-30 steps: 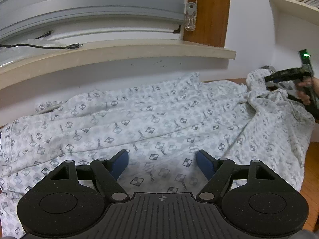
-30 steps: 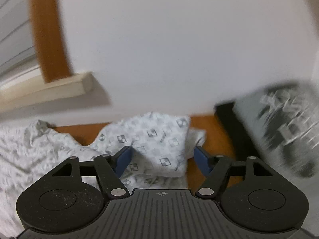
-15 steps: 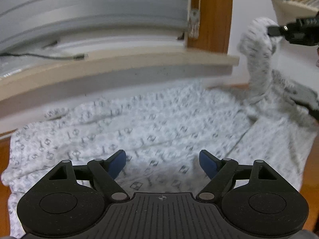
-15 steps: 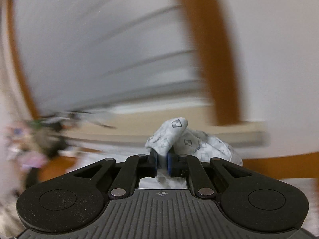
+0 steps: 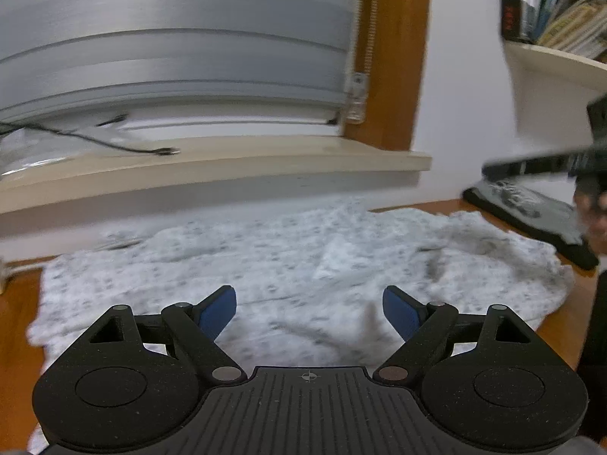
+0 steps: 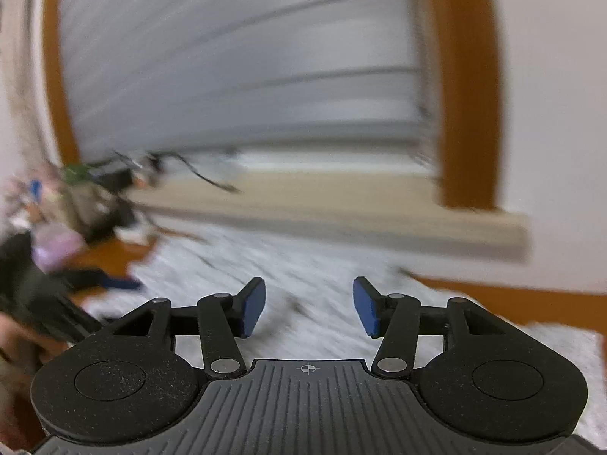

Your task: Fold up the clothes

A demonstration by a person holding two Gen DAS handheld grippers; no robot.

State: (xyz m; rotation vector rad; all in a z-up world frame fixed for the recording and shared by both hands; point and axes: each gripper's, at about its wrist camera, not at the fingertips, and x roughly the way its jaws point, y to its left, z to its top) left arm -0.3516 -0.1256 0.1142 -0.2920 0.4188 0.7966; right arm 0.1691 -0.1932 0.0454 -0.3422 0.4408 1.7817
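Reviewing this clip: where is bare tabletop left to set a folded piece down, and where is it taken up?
Bare wood shows left of the patterned garment, at the table edge, and in a strip between its right hem and the dark flat object. The middle is covered by the garment. Both the left gripper and right gripper are open above it.

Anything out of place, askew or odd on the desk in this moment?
The patterned garment lies rumpled on the wooden desk, with a raised ridge of bunched cloth near its middle and uneven edges, not folded square. A loose cable trails along the window sill. Both frames are motion-blurred; nothing looks spilled or damaged.
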